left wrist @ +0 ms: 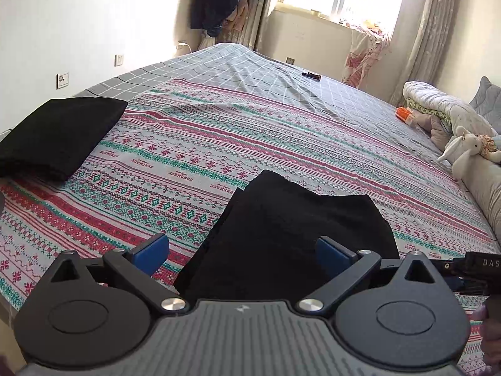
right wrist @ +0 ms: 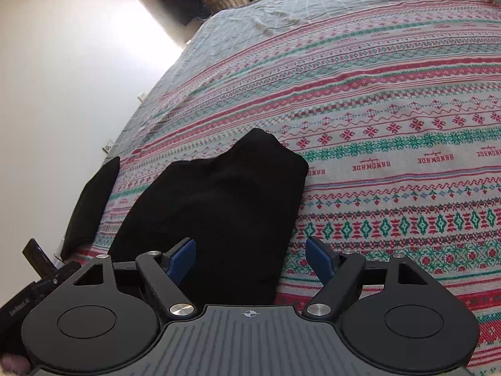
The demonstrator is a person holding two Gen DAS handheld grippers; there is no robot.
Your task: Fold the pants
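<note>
Pants [left wrist: 281,235] on "HANDMADE" bedspread [left wrist: 188,144]

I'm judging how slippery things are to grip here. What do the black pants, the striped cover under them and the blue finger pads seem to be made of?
Black pants: soft matte cloth, maybe knit; no shine, rounded folds. Weave not visible.
Striped cover: thin woven or printed fabric, matte; it shows low wrinkles.
Blue finger pads: smooth, probably rubber or plastic, with a faint sheen.

We are in a home bedroom: a wide bed under a striped red-and-green patterned cotton blanket [left wrist: 281,144], beige curtained window [left wrist: 416,31], white plush rabbit toy [left wrist: 463,148].
</note>
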